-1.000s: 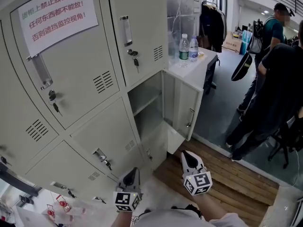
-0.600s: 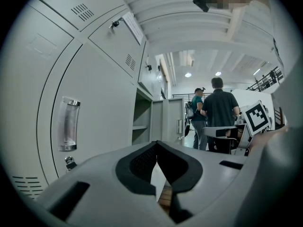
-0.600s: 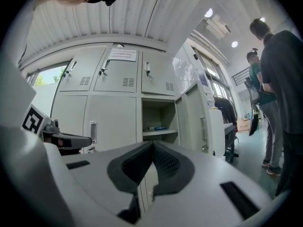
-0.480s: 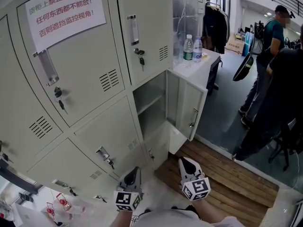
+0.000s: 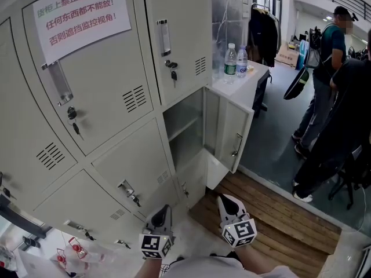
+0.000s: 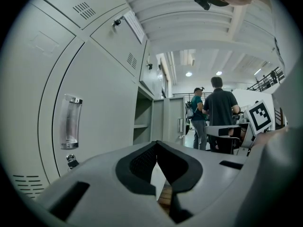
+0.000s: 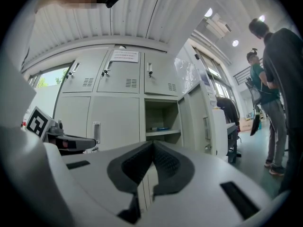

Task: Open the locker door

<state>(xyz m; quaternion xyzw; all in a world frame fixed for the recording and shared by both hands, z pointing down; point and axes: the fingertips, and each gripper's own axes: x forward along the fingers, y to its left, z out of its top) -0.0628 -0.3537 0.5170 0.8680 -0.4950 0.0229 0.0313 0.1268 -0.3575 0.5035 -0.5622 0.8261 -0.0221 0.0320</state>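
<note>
Pale grey metal lockers (image 5: 116, 91) are being looked down on. The locker door (image 5: 231, 133) at the bank's lower right is being shown wide open, swung out to the right of its compartment (image 5: 184, 146), so that the shelf (image 5: 181, 126) inside is being exposed. The left gripper (image 5: 164, 209) is being held low in front of the closed doors, its jaws being kept together at the tips with nothing between them. The right gripper (image 5: 224, 197) is being held near it, above the wooden floor (image 5: 278, 210) and below the open door, apart from it. Its jaws are likewise being kept pressed together and empty. Keys (image 5: 173, 74) are being left hanging in several of the closed doors' locks, and a paper notice (image 5: 81, 13) with red print is being displayed on an upper door. Two water bottles (image 5: 235, 59) are being carried on a white table (image 5: 246, 83) beside the lockers. Two people (image 5: 339, 97) are being seen standing farther off at the right.
</note>
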